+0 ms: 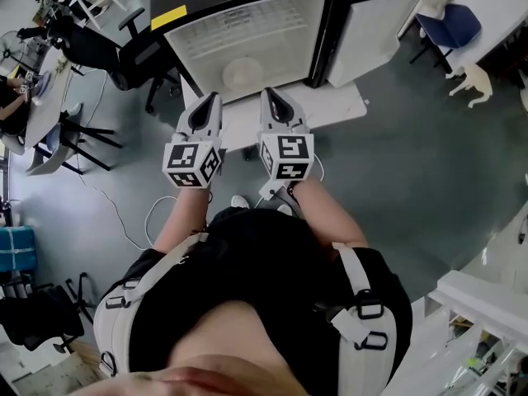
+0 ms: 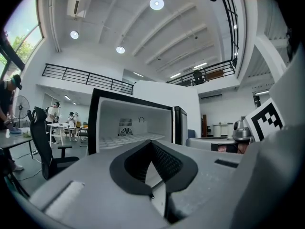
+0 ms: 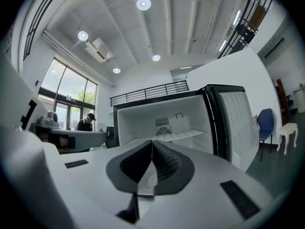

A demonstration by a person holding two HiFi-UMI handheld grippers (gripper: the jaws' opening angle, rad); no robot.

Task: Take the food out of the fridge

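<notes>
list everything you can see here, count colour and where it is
fridge: 1, white inside with a black frame, open, straight ahead
fridge door: 1, white, swung open at the right
vent grille: 1, grey, on the fridge's back wall
round item: 1, off-white, low inside the fridge; too faint to name
table: 1, white, under the fridge's front
office chair: 1, black, left of the fridge
chair: 1, blue, right of the door
stool: 1, white, near the blue chair
left gripper: 1, grey, jaws together, empty, pointing at the fridge
right gripper: 1, grey, jaws together, empty, beside the left one
</notes>
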